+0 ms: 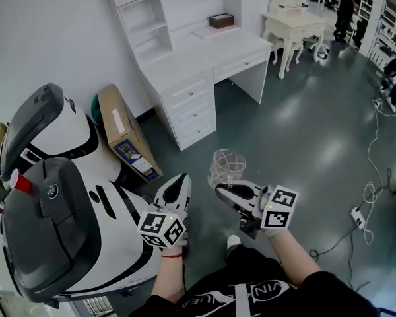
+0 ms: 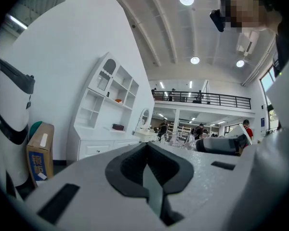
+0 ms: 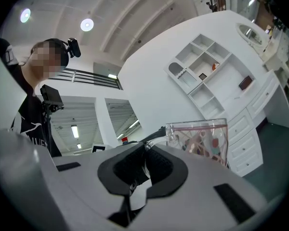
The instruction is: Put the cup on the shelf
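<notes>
head view: right claw [image 1: 219, 189] clenched on the cup [image 1: 226, 166] by its edge, well short of the shelf [image 1: 148, 32]; left claw [image 1: 183, 181] clenched empty; so slim a hold may let the cup slip in transit.

Top of shelf unit [image 1: 152, 25] cut off by head view's upper edge, stuff in cubbies too small to tell. Bottom of cup [image 3: 198, 141] hidden behind right gripper [image 3: 144, 153] body, gripped bit mostly buried between pads. Cardboard box [image 1: 127, 136] left side tucked behind big white machine [image 1: 66, 203], label print unreadable. Small dark box [image 1: 222, 20] on desk [image 1: 211, 50]: no clue what.
</notes>
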Tool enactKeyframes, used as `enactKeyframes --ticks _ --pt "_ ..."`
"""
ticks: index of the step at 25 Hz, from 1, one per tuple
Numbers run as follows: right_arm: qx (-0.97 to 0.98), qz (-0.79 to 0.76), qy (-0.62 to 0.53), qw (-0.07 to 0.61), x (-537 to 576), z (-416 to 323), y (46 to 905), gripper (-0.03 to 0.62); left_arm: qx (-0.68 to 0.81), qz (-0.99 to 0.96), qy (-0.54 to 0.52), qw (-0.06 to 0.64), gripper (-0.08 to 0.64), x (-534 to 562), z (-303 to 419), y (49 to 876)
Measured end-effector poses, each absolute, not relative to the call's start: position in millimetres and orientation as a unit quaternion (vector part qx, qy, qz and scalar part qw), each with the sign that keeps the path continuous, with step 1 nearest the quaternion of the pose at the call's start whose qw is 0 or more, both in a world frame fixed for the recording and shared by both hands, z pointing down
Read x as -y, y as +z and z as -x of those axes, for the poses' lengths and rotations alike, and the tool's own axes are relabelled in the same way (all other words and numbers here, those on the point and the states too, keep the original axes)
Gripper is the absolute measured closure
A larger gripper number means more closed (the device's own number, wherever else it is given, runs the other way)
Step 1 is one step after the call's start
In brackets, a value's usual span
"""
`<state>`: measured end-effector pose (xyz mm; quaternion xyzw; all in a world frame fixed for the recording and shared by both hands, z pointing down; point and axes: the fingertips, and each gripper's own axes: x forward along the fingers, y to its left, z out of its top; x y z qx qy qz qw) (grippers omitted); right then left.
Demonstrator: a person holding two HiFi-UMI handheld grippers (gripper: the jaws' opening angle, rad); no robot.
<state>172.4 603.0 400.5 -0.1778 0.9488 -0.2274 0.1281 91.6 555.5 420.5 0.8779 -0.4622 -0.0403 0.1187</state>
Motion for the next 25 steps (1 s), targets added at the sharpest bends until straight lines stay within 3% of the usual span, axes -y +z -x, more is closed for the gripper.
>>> enactKeyframes --ticks 12,25 --pt "-0.953 0.184 -0.211 0.111 -526.3 -207.2 404.8 0.58 0.475 -0.873 -0.044 0.106 0.555 -481.6 -126.2 415.4" --pt "-0.956 0.179 -0.213 0.098 -462.8 -189.7 415.2 0.58 0.488 -0.866 -0.046 0.096 0.554 -421.8 -123.3 417.2"
